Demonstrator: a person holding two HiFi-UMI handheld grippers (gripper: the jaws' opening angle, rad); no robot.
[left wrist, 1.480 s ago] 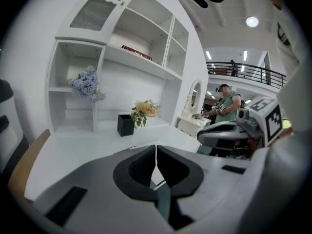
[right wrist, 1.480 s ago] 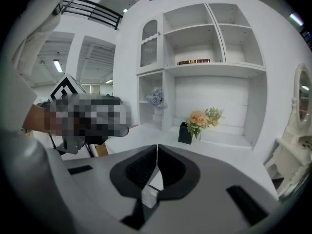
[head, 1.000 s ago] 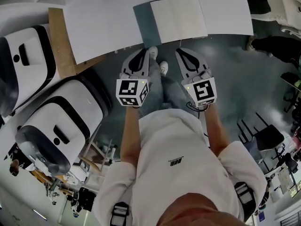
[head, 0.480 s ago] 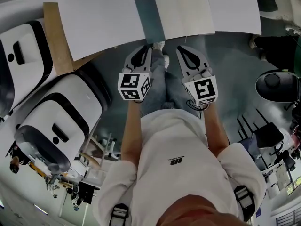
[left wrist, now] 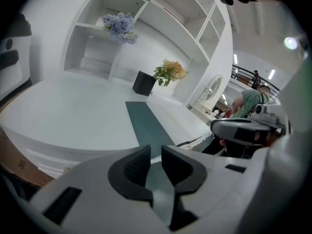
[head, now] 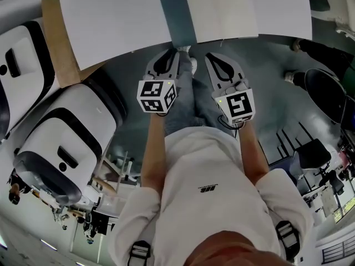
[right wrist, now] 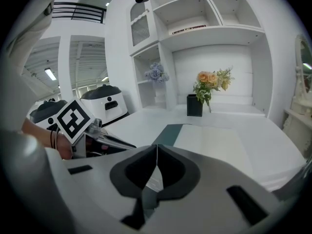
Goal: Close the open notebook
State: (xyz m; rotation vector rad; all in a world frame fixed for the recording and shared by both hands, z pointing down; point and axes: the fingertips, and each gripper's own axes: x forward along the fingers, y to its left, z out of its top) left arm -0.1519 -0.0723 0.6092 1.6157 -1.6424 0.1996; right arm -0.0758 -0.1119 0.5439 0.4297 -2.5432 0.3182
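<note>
The open notebook point(head: 222, 10) lies on the white table point(head: 111, 21), its white page facing up and its dark teal cover point(head: 175, 15) spread out to the left. Both grippers hover side by side just short of the table's near edge, below the notebook and touching nothing. My left gripper point(head: 168, 54) points at the teal cover point(left wrist: 146, 123); its jaws stand a narrow gap apart, empty. My right gripper point(head: 214, 58) points at the white page point(right wrist: 214, 145) with its jaws pressed together. The left gripper point(left wrist: 156, 152) and the right gripper point(right wrist: 156, 152) each show their own jaws in their gripper views.
Two big white rounded machines point(head: 72, 143) stand left of the person. A brown board point(head: 55, 43) sticks out under the table's left corner. A black vase of flowers point(right wrist: 197, 104) sits at the table's far side before white shelves. A dark round chair point(head: 327, 93) is at the right.
The table and notebook have slid toward the top of the head view. Both grippers keep the same place before the table's edge, jaws unchanged. A dark round chair has come into view at right.
</note>
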